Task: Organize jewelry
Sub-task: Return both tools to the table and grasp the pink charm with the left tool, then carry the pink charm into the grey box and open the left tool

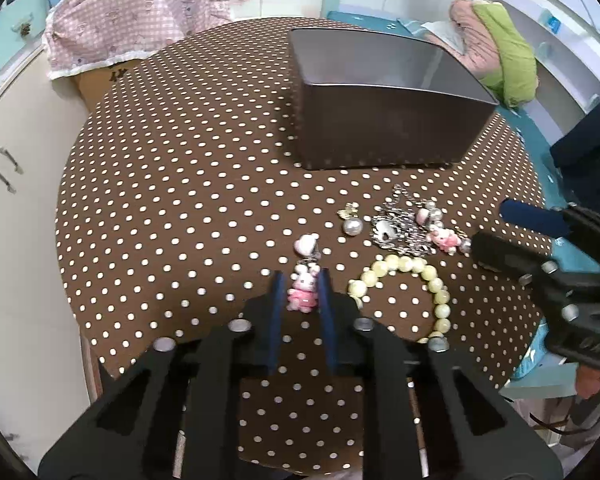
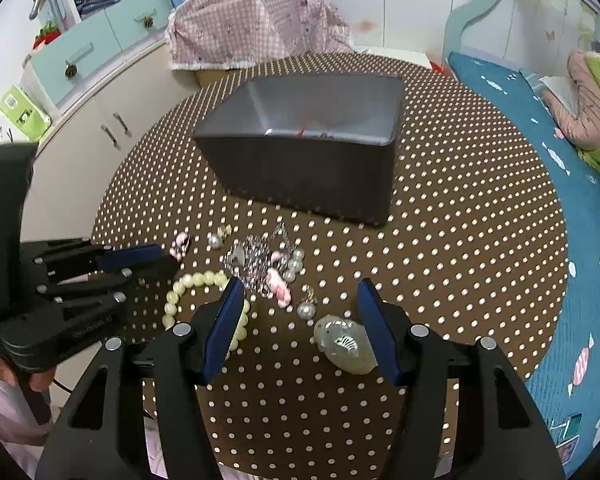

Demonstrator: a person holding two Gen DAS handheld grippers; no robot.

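My left gripper (image 1: 302, 280) is shut on a pink bunny charm (image 1: 302, 292) whose pink heart top (image 1: 306, 245) lies on the cloth. Right of it lie a pale bead bracelet (image 1: 420, 270), a pearl earring (image 1: 352, 226) and a silver chain tangle with a second pink charm (image 1: 416, 228). My right gripper (image 2: 300, 300) is open above the table, a pale green jade pendant (image 2: 346, 344) by its right finger and a pearl (image 2: 306, 311) between the fingers. A dark grey box (image 2: 312, 168) stands behind, with small items showing inside.
The round table (image 1: 180, 200) has a brown polka-dot cloth. A pink checked cover (image 2: 260, 28) lies behind it, cream cabinets (image 2: 100, 120) to the left and a teal bed (image 2: 580, 200) with a green and pink bundle to the right.
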